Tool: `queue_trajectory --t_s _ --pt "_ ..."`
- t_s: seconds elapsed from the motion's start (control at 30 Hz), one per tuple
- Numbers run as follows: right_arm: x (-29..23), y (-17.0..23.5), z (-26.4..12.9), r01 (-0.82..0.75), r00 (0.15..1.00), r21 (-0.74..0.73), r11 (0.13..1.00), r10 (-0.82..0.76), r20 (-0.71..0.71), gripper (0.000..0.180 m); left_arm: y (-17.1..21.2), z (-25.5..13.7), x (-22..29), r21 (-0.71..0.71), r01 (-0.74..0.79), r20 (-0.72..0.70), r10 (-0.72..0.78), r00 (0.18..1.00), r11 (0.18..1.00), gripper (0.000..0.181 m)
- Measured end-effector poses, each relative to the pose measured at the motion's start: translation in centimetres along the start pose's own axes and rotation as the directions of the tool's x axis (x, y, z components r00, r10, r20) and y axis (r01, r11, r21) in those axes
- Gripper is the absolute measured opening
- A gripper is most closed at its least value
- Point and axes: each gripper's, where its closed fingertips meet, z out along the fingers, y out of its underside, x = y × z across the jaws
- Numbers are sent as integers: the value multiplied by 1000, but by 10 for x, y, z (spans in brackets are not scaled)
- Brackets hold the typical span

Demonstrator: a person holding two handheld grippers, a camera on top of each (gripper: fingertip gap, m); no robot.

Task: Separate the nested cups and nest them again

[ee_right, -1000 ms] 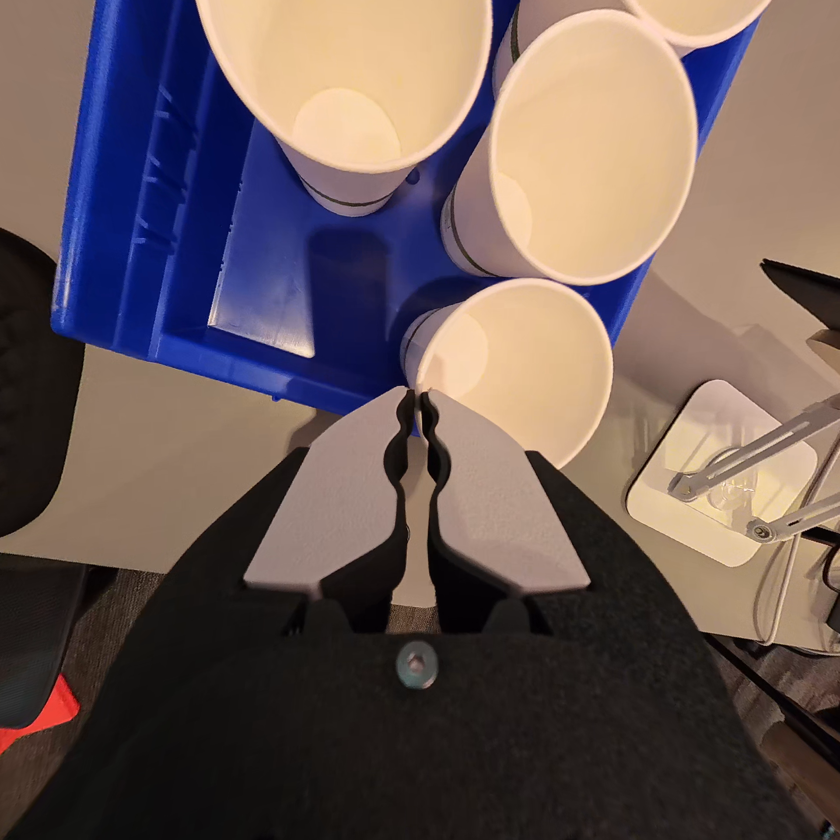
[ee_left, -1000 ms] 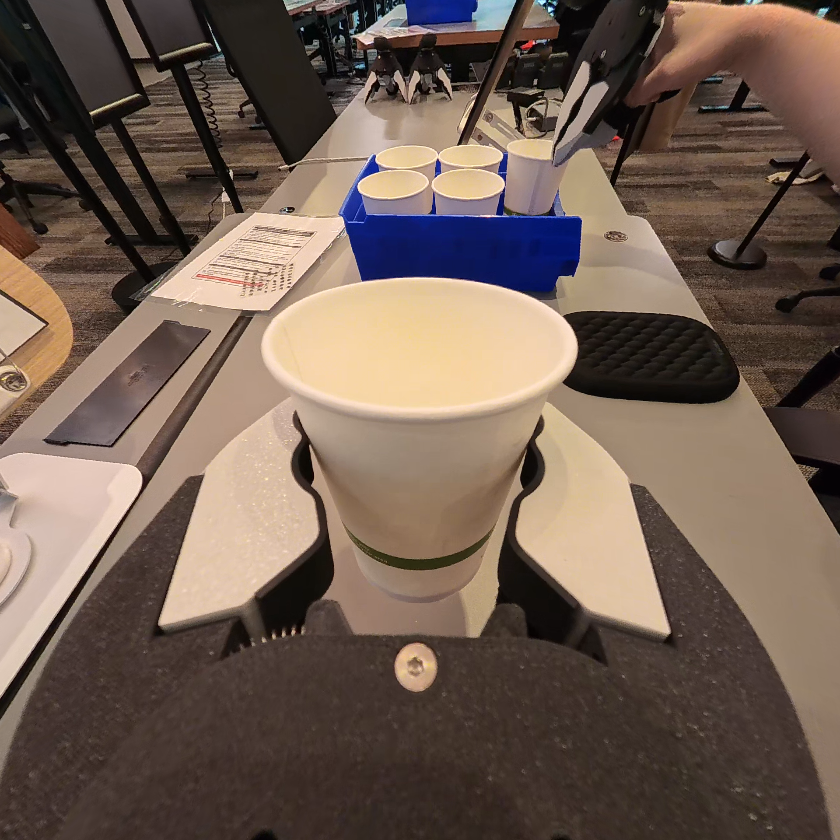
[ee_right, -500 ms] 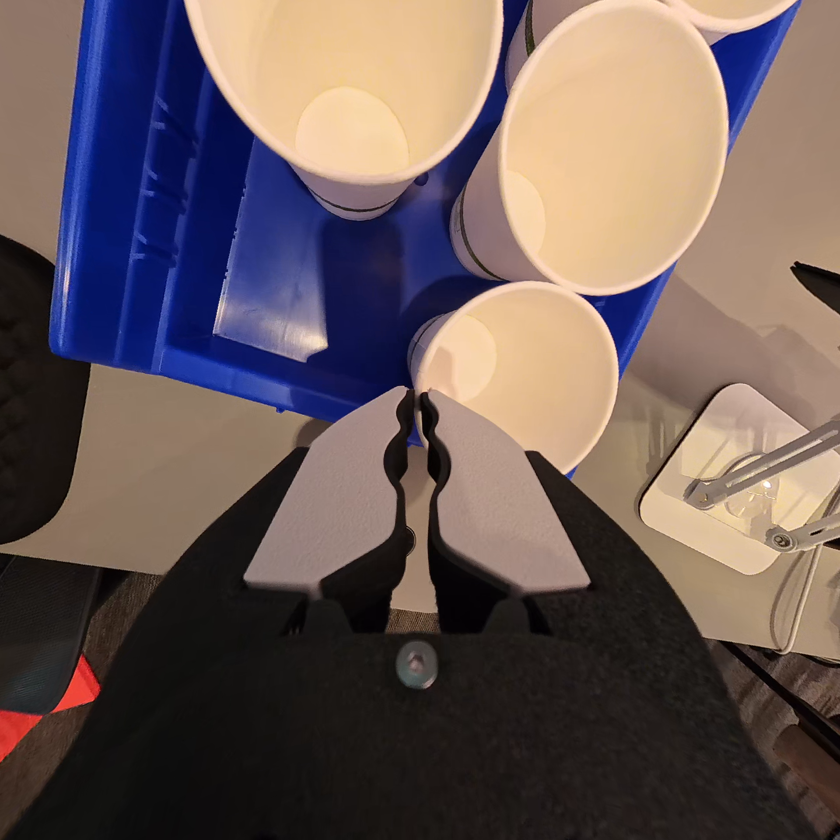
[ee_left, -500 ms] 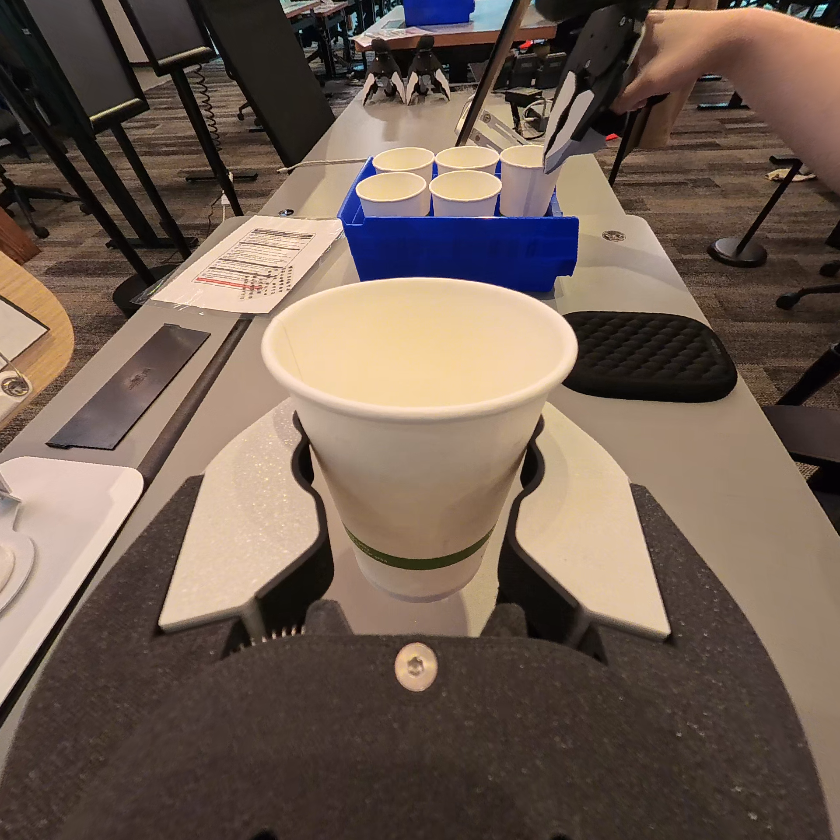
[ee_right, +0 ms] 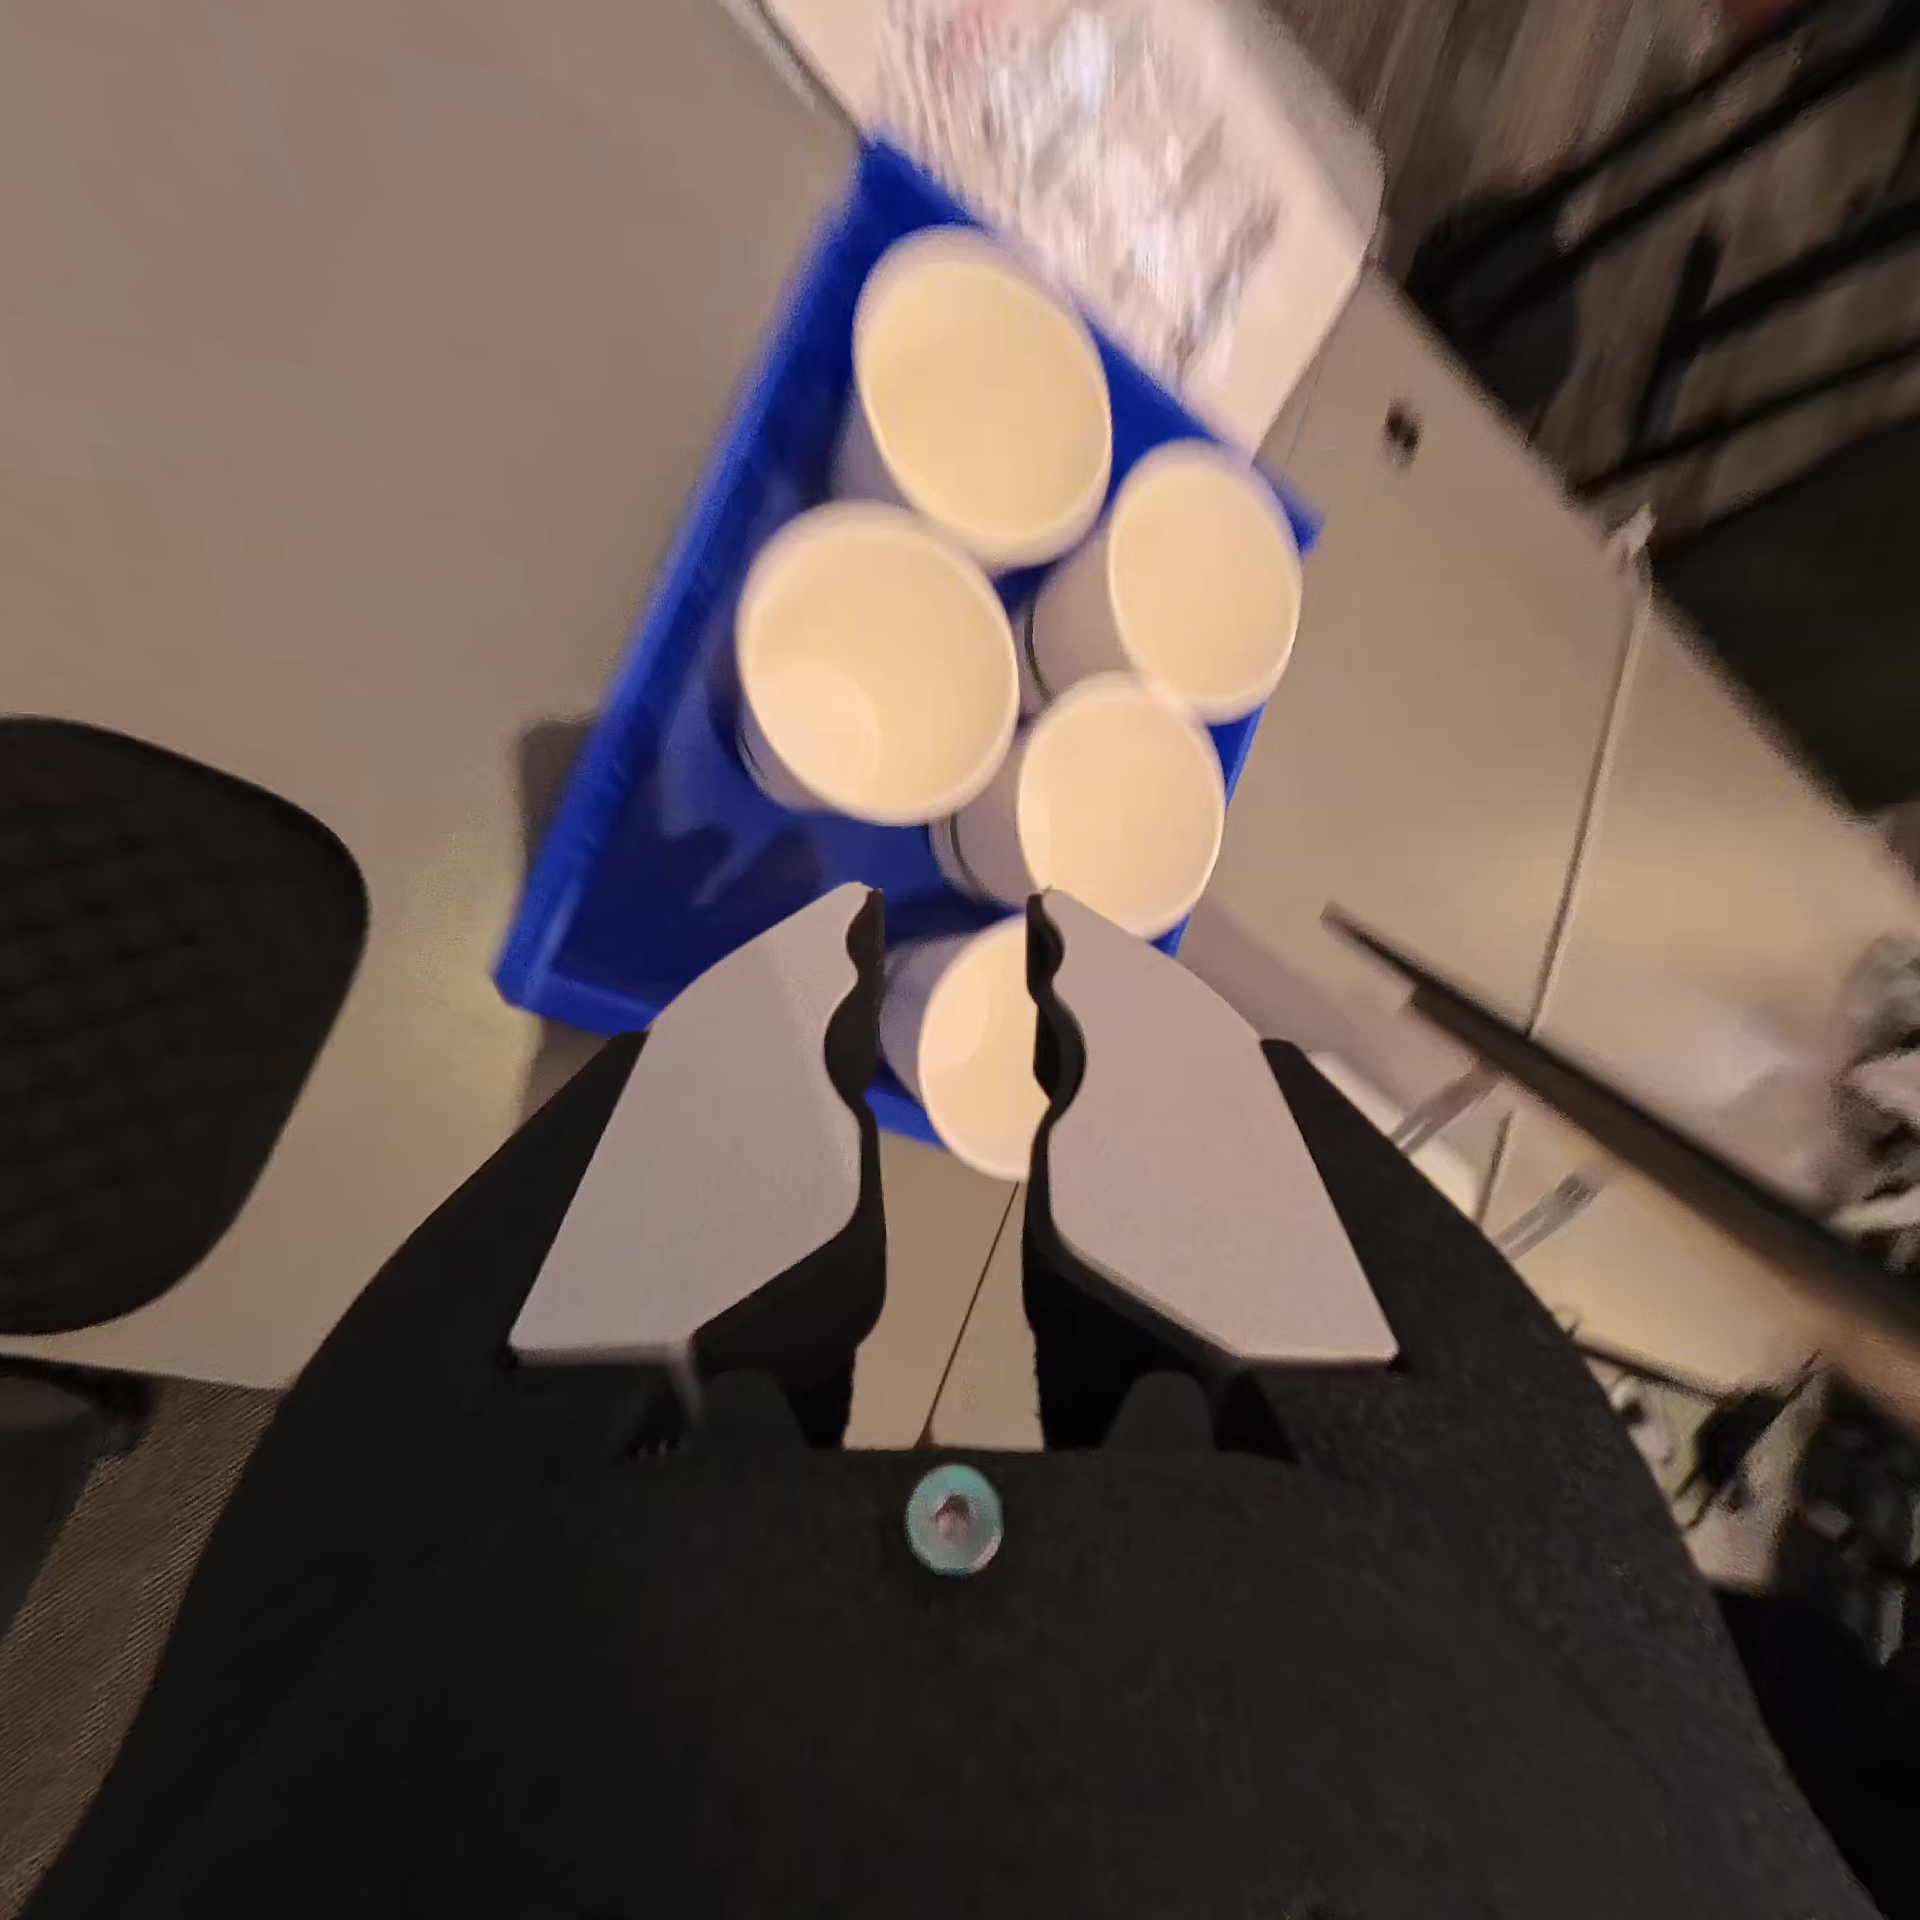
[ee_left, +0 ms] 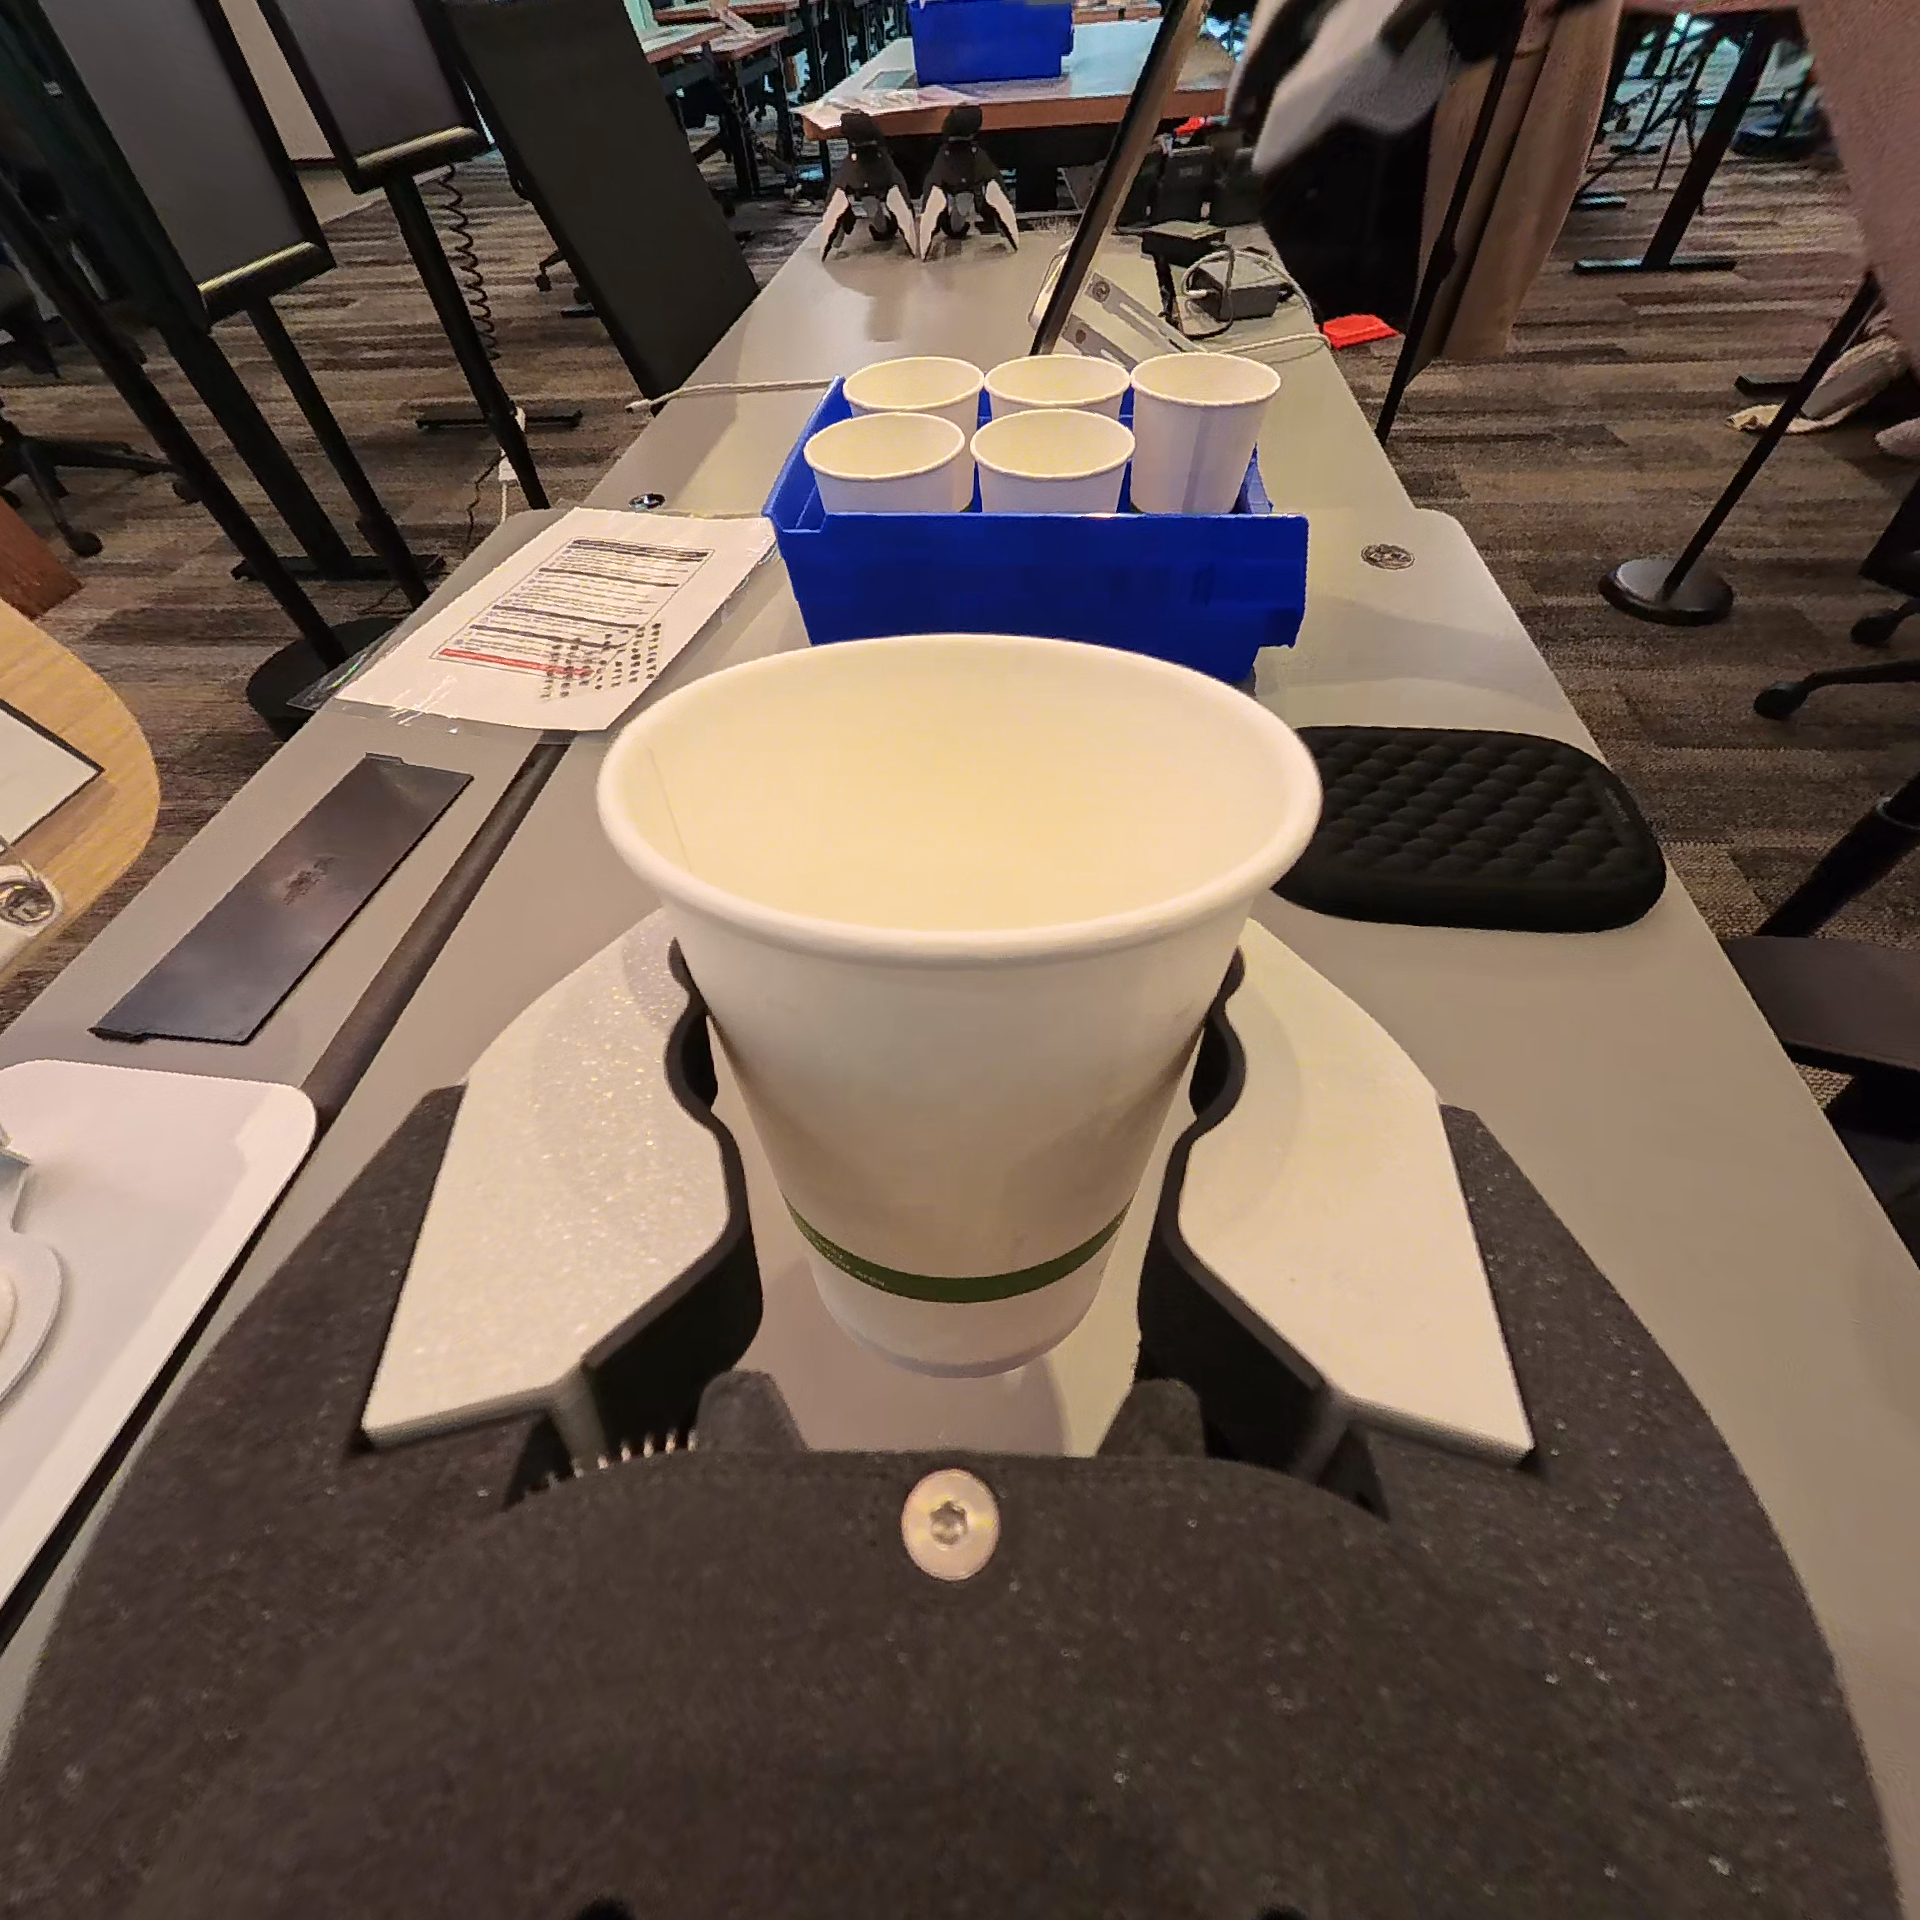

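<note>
My left gripper [ee_left: 956,945] is shut on a white paper cup [ee_left: 956,1091] with a green band, its pads pressing on both sides below the rim, low over the grey table [ee_left: 1403,1039]. Farther along stands a blue bin [ee_left: 1039,592] with several white cups; the back right one [ee_left: 1200,436] stands taller than the others. My right gripper [ee_right: 954,896] is open and empty, high above the bin [ee_right: 623,831]. A cup [ee_right: 977,1039] in the bin shows far below between its fingers. In the left wrist view it is a blur at the top [ee_left: 1340,73].
A black padded mat [ee_left: 1465,831] lies right of the bin. A printed sheet [ee_left: 561,623] and a black strip [ee_left: 281,904] lie to the left, a white base [ee_left: 125,1164] at the near left. Two spare grippers [ee_left: 914,208] sit at the far end.
My right gripper, shut on the rim of the bin's corner cup, has opened, let it go and risen fast away from the bin. My left gripper keeps its cup, barely moved.
</note>
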Motion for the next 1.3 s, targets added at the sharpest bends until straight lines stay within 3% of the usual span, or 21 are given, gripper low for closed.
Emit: queue_trajectory --t_s 0.13,0.23,0.37,0.5,0.7,0.8,1.1,1.3 --pt "-78 -105 -48 207 961 266 941 -247 125 26 0 5 4 4 8 -16 -8 1000 1000 91" --pt "-162 -162 -73 332 845 442 833 -471 254 26 1 10 9 -4 7 -30 -7 1000 1000 91" --pt "-247 -205 -77 443 692 568 694 -667 275 22 4 14 15 -21 -1 -46 0 999 1000 91" --pt "-300 -218 -55 507 592 570 646 -742 314 23 4 15 17 -22 -3 -53 2 999 1000 91" --pt "-331 -228 -24 572 544 538 619 -778 315 21 0 12 19 -16 -13 -57 12 998 1000 91" --pt "-339 -227 -19 588 515 535 606 -791 330 4 -1 11 21 -12 -21 -65 21 998 1000 90" --pt "-338 -223 -25 583 503 532 614 -787 357 3 -4 9 31 18 -38 -122 40 992 999 99" --pt "-316 -208 -21 591 541 477 650 -758 364 2 -6 8 31 24 -43 -108 45 993 999 107"
